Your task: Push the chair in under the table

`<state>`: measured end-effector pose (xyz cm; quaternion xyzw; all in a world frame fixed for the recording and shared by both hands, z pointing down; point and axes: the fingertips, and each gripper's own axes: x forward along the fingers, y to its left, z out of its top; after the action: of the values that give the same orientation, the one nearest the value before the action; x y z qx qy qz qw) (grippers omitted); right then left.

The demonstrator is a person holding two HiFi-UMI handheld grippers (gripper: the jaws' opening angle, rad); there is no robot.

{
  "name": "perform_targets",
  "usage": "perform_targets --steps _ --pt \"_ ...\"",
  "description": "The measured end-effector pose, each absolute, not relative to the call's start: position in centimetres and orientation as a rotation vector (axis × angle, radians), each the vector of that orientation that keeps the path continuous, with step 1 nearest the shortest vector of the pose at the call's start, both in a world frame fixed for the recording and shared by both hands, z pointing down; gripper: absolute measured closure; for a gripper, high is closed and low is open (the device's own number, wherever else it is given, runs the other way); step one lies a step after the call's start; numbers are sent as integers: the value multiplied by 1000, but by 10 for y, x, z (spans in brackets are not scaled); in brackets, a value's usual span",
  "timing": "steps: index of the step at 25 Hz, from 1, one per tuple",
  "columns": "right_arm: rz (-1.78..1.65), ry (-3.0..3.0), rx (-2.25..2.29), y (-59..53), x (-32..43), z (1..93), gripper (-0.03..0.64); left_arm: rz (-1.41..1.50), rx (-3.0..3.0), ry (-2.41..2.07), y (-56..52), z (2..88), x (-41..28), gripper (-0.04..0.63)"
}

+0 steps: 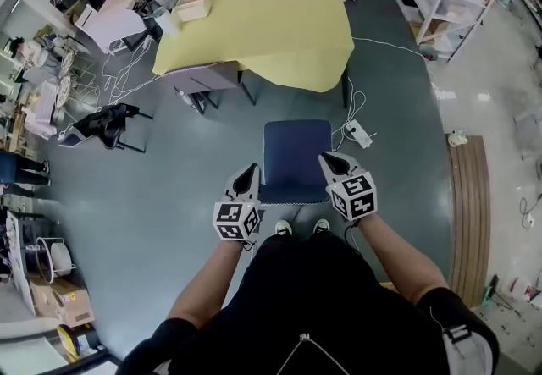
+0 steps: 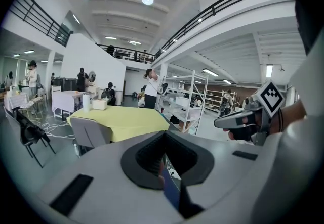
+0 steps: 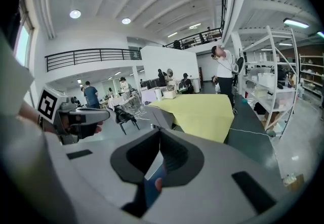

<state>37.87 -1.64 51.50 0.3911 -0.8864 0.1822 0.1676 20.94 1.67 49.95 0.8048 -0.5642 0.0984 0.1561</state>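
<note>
Ahead, the grey floor [image 1: 169, 187] lies open on the left and right of the blue chair [image 1: 296, 153], which stands well apart from the table [image 1: 262, 26], a stretch of bare floor between its far edge and the yellow cloth's hanging hem. A grey chair [image 1: 207, 77] sits at the table's near-left corner; a white power strip [image 1: 358, 134] and its cables lie just beside the blue chair's far-right corner. Both forearms reach forward from the person's body, pointing the tools ahead and slightly downward. The left gripper [image 1: 248, 174] sits at the chair's left edge, the right gripper [image 1: 330, 163] at its right edge; whether they touch it I cannot tell. Each pair of jaws is pressed together on nothing
</note>
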Motion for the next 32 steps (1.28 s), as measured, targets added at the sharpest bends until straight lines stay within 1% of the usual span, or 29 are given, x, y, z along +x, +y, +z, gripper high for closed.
perform_targets --steps 15,32 --pt "442 -2400 1192 -5 368 533 603 396 2394 -1475 23 534 183 584" --pt "454 -2217 945 36 349 651 603 788 2443 -1208 51 647 197 584"
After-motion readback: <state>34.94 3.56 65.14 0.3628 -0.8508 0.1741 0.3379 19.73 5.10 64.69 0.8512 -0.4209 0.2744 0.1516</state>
